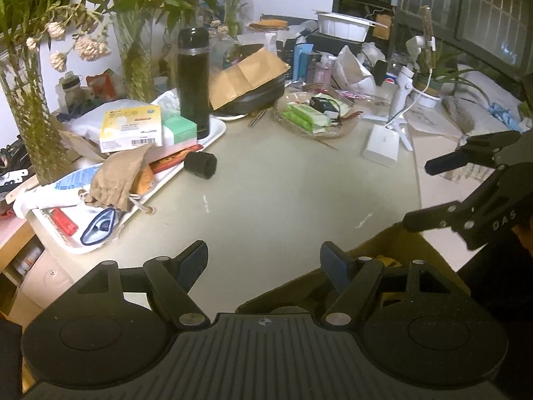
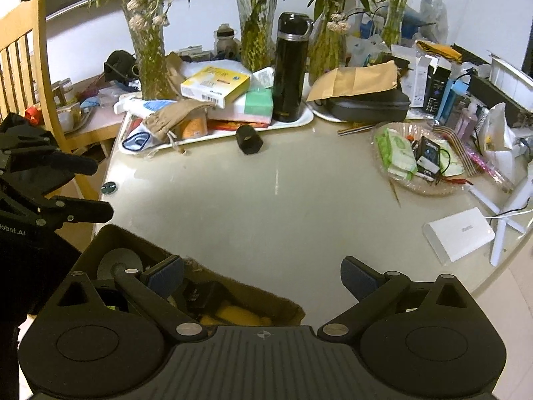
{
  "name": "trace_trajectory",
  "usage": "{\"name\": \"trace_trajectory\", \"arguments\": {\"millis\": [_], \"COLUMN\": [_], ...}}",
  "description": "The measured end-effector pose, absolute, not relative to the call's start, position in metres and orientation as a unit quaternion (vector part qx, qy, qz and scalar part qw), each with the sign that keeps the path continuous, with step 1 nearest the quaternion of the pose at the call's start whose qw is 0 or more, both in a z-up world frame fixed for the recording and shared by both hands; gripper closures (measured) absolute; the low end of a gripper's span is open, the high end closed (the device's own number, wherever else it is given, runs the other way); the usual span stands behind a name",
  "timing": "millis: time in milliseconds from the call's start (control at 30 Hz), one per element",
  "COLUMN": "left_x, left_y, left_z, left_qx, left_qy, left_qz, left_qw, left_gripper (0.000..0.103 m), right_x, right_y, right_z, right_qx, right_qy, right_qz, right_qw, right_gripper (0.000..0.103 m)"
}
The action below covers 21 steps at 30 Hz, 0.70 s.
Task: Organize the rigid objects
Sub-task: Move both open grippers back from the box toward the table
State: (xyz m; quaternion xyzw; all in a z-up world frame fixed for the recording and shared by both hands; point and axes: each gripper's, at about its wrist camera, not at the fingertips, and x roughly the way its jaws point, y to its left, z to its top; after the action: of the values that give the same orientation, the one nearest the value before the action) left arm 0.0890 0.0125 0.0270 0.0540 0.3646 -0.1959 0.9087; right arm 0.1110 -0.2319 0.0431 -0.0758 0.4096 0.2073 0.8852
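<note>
Both our left tool point(image 1: 263, 260) and right tool point(image 2: 263, 276) are apart and empty above the box point(image 2: 233, 286) at the desk's point(image 2: 266, 206) near edge. Next we probably reach for the black cylinder point(image 2: 249, 143) beside the tray point(image 2: 299, 118).

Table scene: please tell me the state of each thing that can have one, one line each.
left gripper: open, holds nothing.
right gripper: open, holds nothing.
black thermos: upright on white tray, lid on.
small black cylinder: lying on its side.
cardboard box: open, things inside.
</note>
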Motion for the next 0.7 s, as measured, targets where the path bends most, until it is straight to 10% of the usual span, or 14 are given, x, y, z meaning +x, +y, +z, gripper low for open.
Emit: {"name": "trace_trajectory", "arguments": {"millis": [700], "left_x": [0.142], "left_y": [0.048], "left_z": [0.005], "left_qx": [0.042], "left_qy": [0.360], "left_qz": [-0.143], "left_qw": [0.921], "left_gripper": [0.029], "right_x": [0.145], "right_y": [-0.245], "right_z": [0.017], "right_qx": [-0.080], "right_qy": [0.397], "right_qz": [0.214], "right_qw": [0.889], "right_gripper": [0.003]}}
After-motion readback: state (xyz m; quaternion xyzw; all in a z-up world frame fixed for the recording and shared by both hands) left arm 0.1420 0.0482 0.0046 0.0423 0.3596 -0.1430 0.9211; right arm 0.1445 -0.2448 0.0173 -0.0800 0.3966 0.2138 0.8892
